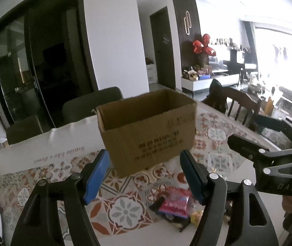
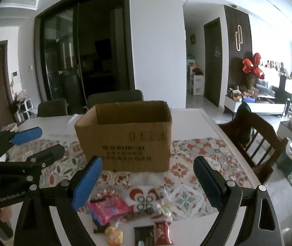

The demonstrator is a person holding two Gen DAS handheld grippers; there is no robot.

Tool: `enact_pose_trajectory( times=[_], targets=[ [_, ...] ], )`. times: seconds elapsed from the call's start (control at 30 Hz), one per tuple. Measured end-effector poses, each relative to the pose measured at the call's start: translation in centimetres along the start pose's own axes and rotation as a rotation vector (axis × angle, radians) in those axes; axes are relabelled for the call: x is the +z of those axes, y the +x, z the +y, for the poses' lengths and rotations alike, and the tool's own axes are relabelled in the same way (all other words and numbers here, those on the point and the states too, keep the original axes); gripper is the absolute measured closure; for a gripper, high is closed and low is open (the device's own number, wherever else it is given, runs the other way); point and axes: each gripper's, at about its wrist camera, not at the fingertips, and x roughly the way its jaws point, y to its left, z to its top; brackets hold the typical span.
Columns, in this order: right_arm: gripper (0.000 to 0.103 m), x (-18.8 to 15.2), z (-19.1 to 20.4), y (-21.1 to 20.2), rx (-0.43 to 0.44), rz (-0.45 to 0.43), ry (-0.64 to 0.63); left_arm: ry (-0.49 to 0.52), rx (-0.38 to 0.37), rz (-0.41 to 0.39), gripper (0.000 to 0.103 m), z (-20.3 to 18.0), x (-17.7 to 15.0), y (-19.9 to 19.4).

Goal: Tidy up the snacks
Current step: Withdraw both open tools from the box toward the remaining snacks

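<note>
The snack pile [image 2: 133, 215] is seen on the patterned tablecloth [image 2: 189, 153], just in front of the open cardboard box [image 2: 125, 135] and below and between the right gripper [image 2: 148, 184] fingers, nearer it than the left gripper [image 1: 146, 176]. Both grippers are held wide and empty. A pink packet [image 2: 109, 209], a yellow sweet [image 2: 114, 235] and a red wrapper [image 2: 163, 233] are distinguished, lying loosely jumbled.

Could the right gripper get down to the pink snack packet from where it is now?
Probably yes. The right gripper is open and empty above the table, and the pink plastic snack packet lies uncovered just below it, in front of the brown cardboard box; nothing blocks the descent.
</note>
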Motion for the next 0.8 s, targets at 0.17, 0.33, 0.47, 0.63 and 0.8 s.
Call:
enact_pose_trajectory(
  times=[0.17, 0.33, 0.47, 0.63, 0.8],
  targets=[
    [0.012, -1.8, -0.1, -0.2, -0.015, 0.034, -0.003, 0.004, -0.014, 0.017, 0.032, -0.5, -1.8, 0.1],
    [0.012, -3.8, -0.4, 0.1, -0.016, 0.083, 0.033, 0.037, -0.017, 0.022, 0.032, -1.3, -3.3, 0.2],
    [0.012, -5.3, -0.8, 0.4, -0.031, 0.116, 0.043, 0.065, -0.019, 0.029, 0.032, -1.7, -4.5, 0.4],
    [0.012, -6.9, -1.1, 1.0, -0.034, 0.169, 0.058, 0.100, -0.030, 0.053, 0.032, -2.3, -5.7, 1.2],
    [0.012, -8.2, -1.1, 1.6, -0.046, 0.205, 0.058, 0.113, -0.052, 0.098, 0.032, -2.5, -6.8, 2.5]
  ],
)
